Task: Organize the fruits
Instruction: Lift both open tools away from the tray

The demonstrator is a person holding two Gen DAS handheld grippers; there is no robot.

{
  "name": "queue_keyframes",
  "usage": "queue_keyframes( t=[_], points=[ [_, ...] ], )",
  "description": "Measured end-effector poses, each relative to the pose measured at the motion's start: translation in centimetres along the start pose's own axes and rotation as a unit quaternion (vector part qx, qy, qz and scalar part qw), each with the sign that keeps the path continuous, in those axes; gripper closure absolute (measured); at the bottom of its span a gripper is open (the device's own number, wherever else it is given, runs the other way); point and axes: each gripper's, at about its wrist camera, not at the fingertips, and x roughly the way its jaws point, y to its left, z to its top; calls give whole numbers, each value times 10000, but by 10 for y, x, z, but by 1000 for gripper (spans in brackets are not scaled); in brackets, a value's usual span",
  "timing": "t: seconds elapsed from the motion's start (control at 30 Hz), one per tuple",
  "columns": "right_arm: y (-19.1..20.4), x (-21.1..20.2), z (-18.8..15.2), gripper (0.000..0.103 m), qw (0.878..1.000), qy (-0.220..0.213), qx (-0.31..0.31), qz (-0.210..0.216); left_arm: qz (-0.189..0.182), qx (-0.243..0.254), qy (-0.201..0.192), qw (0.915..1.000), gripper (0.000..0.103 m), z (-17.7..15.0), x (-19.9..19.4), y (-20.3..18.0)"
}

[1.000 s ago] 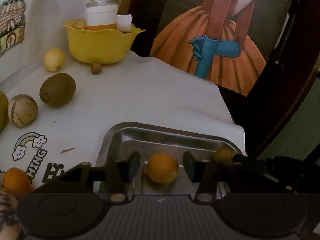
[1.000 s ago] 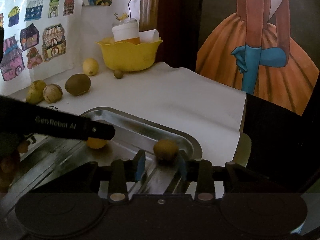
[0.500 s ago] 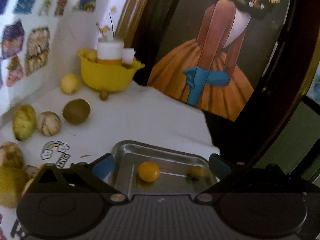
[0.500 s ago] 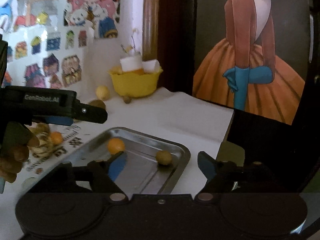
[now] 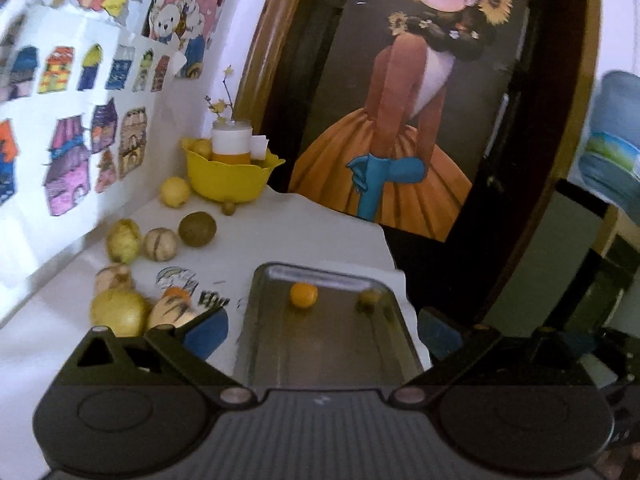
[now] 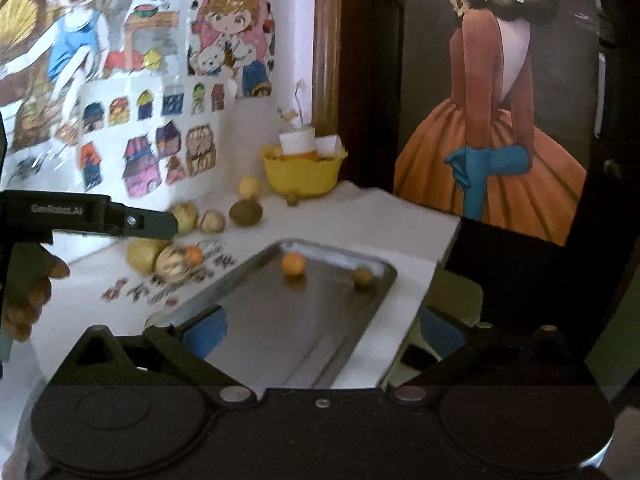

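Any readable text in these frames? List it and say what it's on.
"GenRobot.AI": on the left gripper's black body, right wrist view, blurred but legible.
Black lettering printed on the white tablecloth beside the metal tray: too blurred to read.
Wall drawings: no legible words.

Below my fingers runs a table draped in a white cloth (image 5: 304,232) printed with a small rainbow and dark lettering. A rectangular steel tray (image 5: 264,320) lies directly on it near the right edge. Toward the back corner stands a scalloped yellow plastic bowl (image 5: 228,176), with a round yellow lemon (image 5: 174,191) just beside it and a tiny olive-brown fruit (image 5: 228,208) at its foot. A brown kiwi (image 5: 197,229), a striped beige round fruit (image 5: 161,244) and a yellow-green fruit (image 5: 123,240) sit in a row on the cloth.
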Motion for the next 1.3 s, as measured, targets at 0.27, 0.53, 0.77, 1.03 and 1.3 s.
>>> queue_keyframes(
  t=[0.27, 0.53, 0.77, 1.03, 1.3],
  points=[
    [40, -40, -37, 1, 9974, 701, 114, 77, 307, 436, 55, 9986, 0, -38, -64, 13],
    [71, -41, -52, 1, 9909, 1167, 557, 372, 632, 558, 263, 9961, 0, -66, -101, 33],
    [106, -31, -47, 1, 9889, 1294, 239, 684, 857, 503, 526, 9937, 0, -78, -113, 52],
    [144, -6, -20, 1, 9821, 1233, 41, 1423, 1110, 338, 683, 9909, 0, -76, -116, 92],
    [169, 26, 16, 1, 9760, 834, -1383, 1463, 1460, 379, 643, 9865, 0, -57, -118, 129]
  ],
)
